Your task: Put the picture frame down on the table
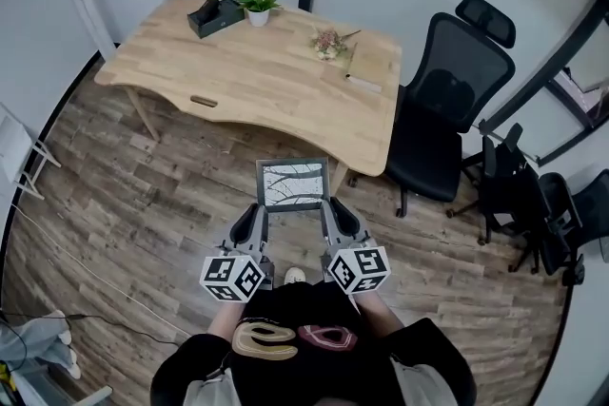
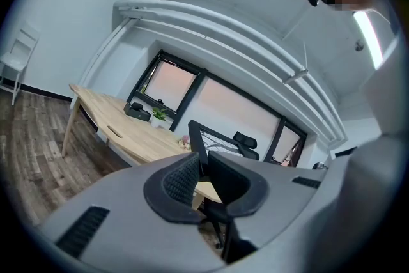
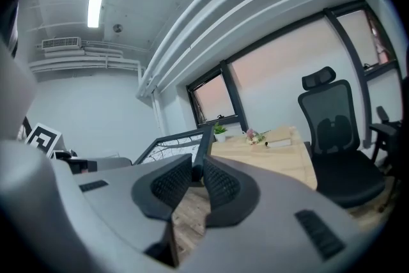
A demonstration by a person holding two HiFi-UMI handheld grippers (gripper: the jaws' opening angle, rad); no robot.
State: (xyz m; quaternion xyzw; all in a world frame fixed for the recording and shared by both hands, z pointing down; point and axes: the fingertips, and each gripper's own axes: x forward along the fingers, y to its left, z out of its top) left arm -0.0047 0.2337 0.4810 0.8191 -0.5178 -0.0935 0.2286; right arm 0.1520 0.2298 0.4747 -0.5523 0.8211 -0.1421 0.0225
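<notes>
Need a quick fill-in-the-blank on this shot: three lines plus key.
The left hand-held gripper and the right hand-held gripper are both shut on the ____.
What they hold hangs over the plank ____, short of the table.
On the table, a potted plant stands next to a ____ box.
Missing words: picture frame; floor; black.

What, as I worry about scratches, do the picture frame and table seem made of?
The picture frame has a thin dark-grey border, matte and even: painted metal or wood, cannot tell. The table looks like light wood, with grain and plank joints showing, smooth low sheen; possibly veneer.
</notes>
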